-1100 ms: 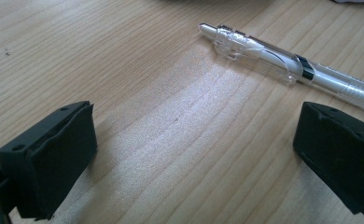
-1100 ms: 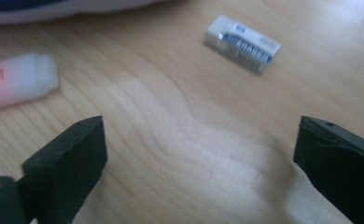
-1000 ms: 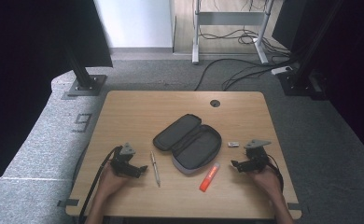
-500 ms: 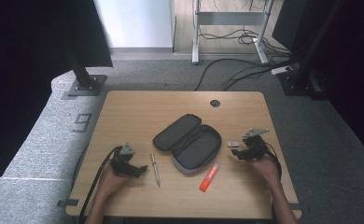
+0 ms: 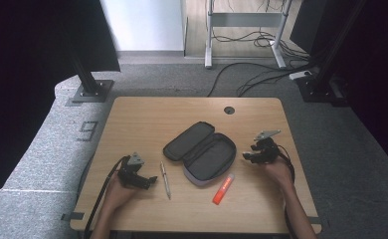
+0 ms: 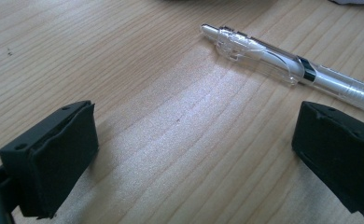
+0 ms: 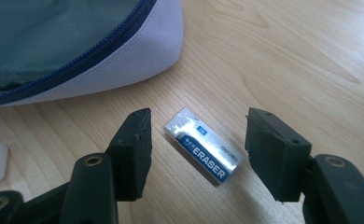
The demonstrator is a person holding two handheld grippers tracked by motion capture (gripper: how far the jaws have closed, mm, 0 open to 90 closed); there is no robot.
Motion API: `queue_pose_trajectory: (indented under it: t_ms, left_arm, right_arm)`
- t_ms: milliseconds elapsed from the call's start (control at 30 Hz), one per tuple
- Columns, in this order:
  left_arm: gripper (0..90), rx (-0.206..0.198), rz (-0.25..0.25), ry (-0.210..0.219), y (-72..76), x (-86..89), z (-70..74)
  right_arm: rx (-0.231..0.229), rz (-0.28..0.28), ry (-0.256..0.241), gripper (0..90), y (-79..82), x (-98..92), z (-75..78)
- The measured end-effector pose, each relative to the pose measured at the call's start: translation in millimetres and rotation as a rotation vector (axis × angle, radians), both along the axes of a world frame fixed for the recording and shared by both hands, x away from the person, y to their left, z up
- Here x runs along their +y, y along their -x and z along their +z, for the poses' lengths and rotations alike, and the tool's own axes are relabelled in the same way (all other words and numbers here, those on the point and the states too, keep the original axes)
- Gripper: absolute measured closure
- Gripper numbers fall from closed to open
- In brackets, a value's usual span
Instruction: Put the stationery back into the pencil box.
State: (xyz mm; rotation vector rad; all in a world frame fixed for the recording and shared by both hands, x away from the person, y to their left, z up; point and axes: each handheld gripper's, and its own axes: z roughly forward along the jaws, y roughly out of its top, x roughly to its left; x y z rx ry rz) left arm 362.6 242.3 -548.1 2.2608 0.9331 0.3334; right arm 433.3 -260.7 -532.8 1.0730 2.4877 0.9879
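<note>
The eraser [image 7: 203,149] lies flat on the bench [image 7: 287,56], right between the right gripper's [image 7: 196,149] two black jaws, and that is the relation everything turns on. Its long axis runs on a slant in the right gripper view, from upper left near the case down toward lower right, so it sits askew to the line between the jaws rather than square across it. The jaws stand wide apart, one on each side, touching nothing and holding nothing; a closing squeeze would likely catch the eraser on its corners unless the hand turns a little first. Just beyond the eraser sits the open pencil case [image 7: 101,51], its zip edge near but apart from it. In the high view the right gripper [image 5: 260,149] hovers just to the right of the pencil case [image 5: 202,152], clearly the nearer hand for this pick. Over on the left, the left gripper [image 5: 141,178] waits low by the pen [image 5: 165,179], jaws spread wide and empty; in its own view the pen [image 6: 292,65] lies ahead, slanting across. An orange marker [image 5: 223,182] rests in front of the case.
</note>
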Motion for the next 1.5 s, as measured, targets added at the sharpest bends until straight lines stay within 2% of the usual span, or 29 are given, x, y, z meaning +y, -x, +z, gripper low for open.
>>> queue_pose_trajectory:
  t_ms: [200,400,567,733,1000,1200,1500]
  left_arm:
    - [0.2,0.000,0.001,0.000,0.0,0.0,0.0]
    - [0.3,-0.001,0.001,0.000,0.0,0.1,0.0]
    - [0.3,-0.001,0.001,0.000,-0.1,0.1,0.0]
    - [0.3,-0.001,0.001,0.000,0.0,0.1,0.0]
    - [0.3,-0.001,0.001,0.000,0.0,0.1,0.0]
    - [0.3,-0.001,0.001,0.000,0.0,0.1,0.0]
    - [0.3,-0.001,0.009,0.000,-0.2,0.2,0.0]
  right_arm:
    - [0.011,0.017,0.033,50.3,-0.4,2.9,-5.2]
    - [0.008,-0.005,0.021,63.4,1.6,0.4,-5.2]
    - [0.019,-0.019,0.016,70.4,2.7,-1.7,-4.5]
    - [0.033,-0.039,0.005,71.2,3.2,-2.1,-4.1]
    - [0.032,-0.064,0.029,71.8,5.3,2.2,-2.7]
    - [0.022,-0.066,0.037,71.8,6.9,2.7,-1.1]
    - [0.008,-0.064,0.027,71.8,12.3,0.5,10.3]
